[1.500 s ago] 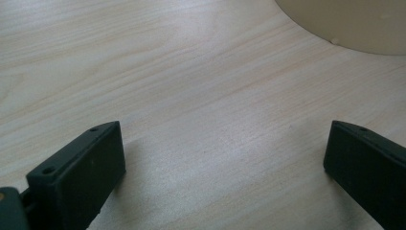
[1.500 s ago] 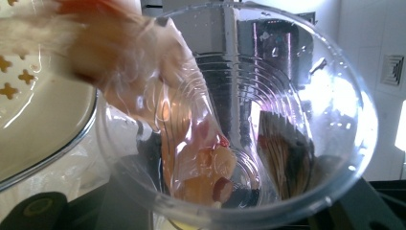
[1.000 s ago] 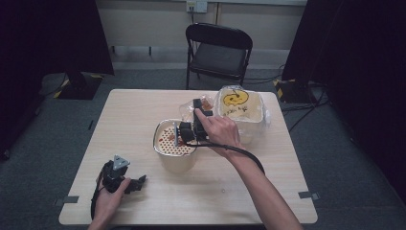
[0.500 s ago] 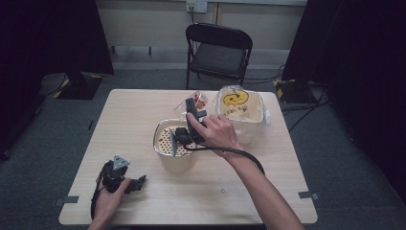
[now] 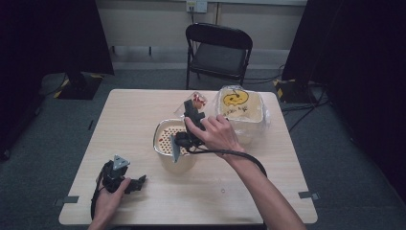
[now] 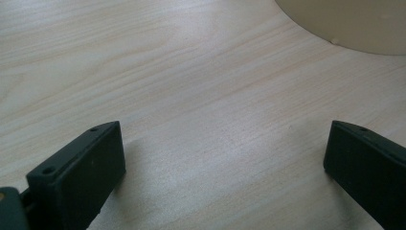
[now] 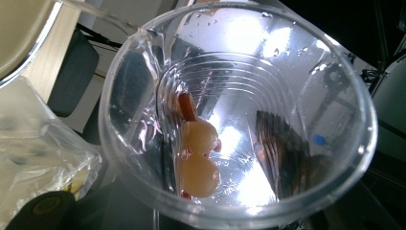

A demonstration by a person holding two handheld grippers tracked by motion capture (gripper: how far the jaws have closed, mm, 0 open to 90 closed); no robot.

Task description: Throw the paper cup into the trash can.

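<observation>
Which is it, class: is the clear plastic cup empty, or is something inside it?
Not empty. The clear plastic cup holds round pale pieces and a red bit near its bottom.

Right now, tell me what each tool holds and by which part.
The right tool holds a clear cup, apparently by its wall; the exact grip is hidden. The left tool holds nothing, its jaws apart over the table.

Yellow smiley sign on the bagged tub [image 5: 238, 106]; writing beneath illegible

A black folding chair [image 5: 218, 50] stands, seemingly empty, behind the table [image 5: 119, 120].
</observation>
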